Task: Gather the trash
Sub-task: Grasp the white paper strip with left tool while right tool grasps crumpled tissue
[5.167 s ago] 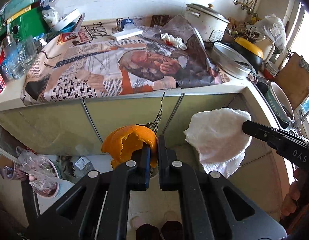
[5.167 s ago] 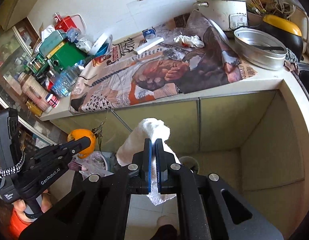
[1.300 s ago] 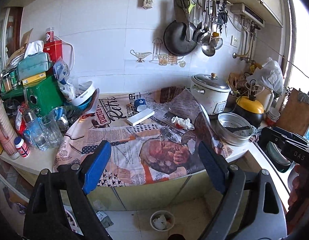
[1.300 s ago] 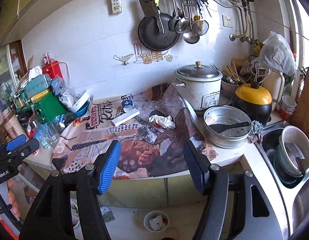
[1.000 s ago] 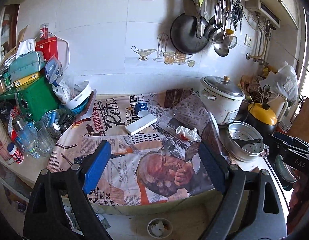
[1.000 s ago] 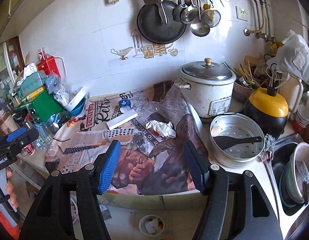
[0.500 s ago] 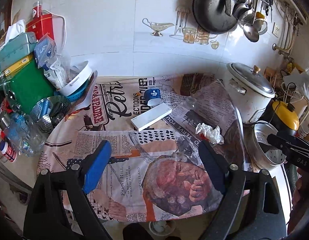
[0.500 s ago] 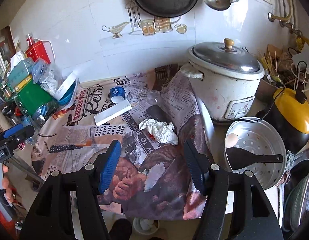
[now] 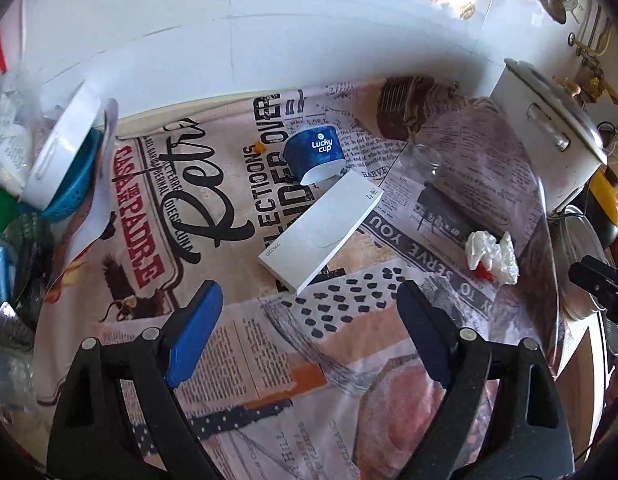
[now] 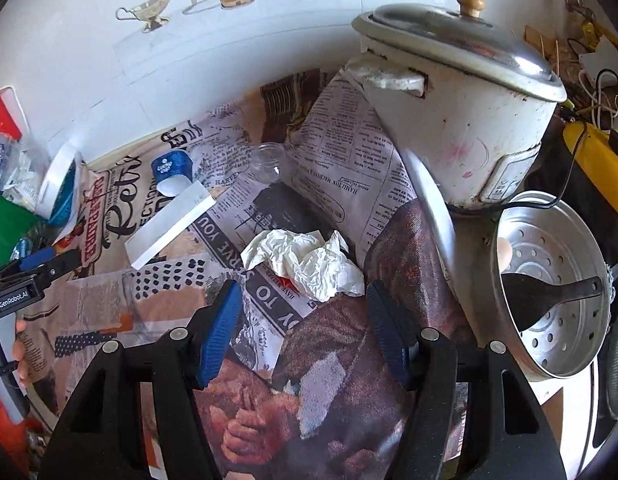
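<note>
A crumpled white tissue (image 10: 305,262) with a red spot lies on the newspaper-covered counter, just ahead of my open, empty right gripper (image 10: 305,316). It also shows in the left wrist view (image 9: 493,255). A flat white box (image 9: 321,232) and a tipped blue "Lucky cup" (image 9: 315,154) lie ahead of my open, empty left gripper (image 9: 309,312). Box (image 10: 169,224) and cup (image 10: 172,171) also show in the right wrist view, as does the left gripper (image 10: 49,266). The right gripper's tip (image 9: 597,280) shows at the right edge of the left wrist view.
A white rice cooker (image 10: 461,112) stands at the back right beside a metal steamer pan (image 10: 549,280) holding a black spatula. A clear glass jar (image 10: 267,168) lies on the newspaper (image 9: 229,208). White and blue bowls (image 9: 65,160) and clutter crowd the left edge.
Both grippers have moved forward and down over the counter, still open. The right one has closed in on the crumpled tissue, the left one on the white box and cup.
</note>
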`<action>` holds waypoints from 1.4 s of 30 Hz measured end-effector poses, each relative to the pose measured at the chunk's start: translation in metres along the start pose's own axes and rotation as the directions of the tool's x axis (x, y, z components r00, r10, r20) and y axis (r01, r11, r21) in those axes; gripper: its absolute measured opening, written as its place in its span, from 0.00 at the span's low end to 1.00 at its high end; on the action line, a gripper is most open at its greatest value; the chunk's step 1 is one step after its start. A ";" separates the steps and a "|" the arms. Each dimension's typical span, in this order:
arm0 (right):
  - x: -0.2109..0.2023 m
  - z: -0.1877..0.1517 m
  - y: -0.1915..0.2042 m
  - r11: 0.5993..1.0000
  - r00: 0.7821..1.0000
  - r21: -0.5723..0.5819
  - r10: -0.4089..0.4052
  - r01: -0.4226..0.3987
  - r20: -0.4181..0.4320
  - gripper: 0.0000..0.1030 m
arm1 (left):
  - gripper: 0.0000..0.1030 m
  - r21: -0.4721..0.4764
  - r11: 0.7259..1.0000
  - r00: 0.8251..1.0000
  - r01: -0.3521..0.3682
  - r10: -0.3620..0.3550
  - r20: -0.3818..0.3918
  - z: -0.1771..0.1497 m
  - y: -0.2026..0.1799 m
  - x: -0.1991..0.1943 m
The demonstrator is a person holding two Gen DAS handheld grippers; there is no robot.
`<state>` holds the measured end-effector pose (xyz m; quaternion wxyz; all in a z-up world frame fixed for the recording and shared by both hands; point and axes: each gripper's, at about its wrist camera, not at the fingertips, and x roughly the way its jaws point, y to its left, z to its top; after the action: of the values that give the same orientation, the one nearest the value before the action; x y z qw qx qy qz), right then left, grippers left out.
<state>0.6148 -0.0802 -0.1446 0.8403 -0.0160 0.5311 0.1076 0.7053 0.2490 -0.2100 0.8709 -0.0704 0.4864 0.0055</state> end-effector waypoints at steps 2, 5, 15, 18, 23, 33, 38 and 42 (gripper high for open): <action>0.015 0.002 -0.001 1.000 1.000 0.018 -0.016 0.017 -0.021 0.59 | 0.86 0.020 1.000 0.999 0.016 -0.015 -0.037 0.008 0.005 0.030; 0.033 0.001 -0.005 0.998 0.998 0.040 -0.042 0.044 -0.056 0.59 | 0.86 0.049 0.998 0.998 0.034 -0.031 -0.061 0.016 0.007 0.064; 0.065 0.004 -0.015 0.997 0.989 0.016 -0.066 0.069 -0.129 0.59 | 0.85 0.092 0.993 0.993 0.076 -0.066 -0.103 0.020 -0.003 0.117; 0.075 0.006 -0.016 0.998 0.988 0.011 -0.063 0.066 -0.142 0.59 | 0.78 0.079 0.993 0.989 0.090 -0.080 -0.121 0.010 -0.008 0.119; 0.084 0.006 -0.028 0.994 0.987 0.078 -0.063 0.075 -0.149 0.59 | 0.73 0.069 0.990 0.985 0.121 -0.112 -0.128 -0.008 -0.020 0.111; 0.099 -0.002 -0.040 0.976 0.989 0.219 0.026 0.007 -0.148 0.46 | 0.49 0.109 0.994 0.997 0.006 0.002 -0.073 -0.024 -0.043 0.104; 0.100 0.000 -0.035 0.983 0.989 0.184 0.044 -0.017 -0.140 0.25 | 0.49 0.139 0.990 0.997 0.004 0.007 -0.081 -0.033 -0.058 0.096; 0.092 0.004 -0.022 0.994 0.990 0.110 0.035 -0.020 -0.137 0.11 | 0.49 0.137 0.991 0.996 0.005 0.006 -0.085 -0.034 -0.073 0.086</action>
<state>0.6608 -0.0864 -0.2275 0.7994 0.0295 0.5935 0.0887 0.7273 0.1674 -0.2915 0.8522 -0.0103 0.5221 -0.0307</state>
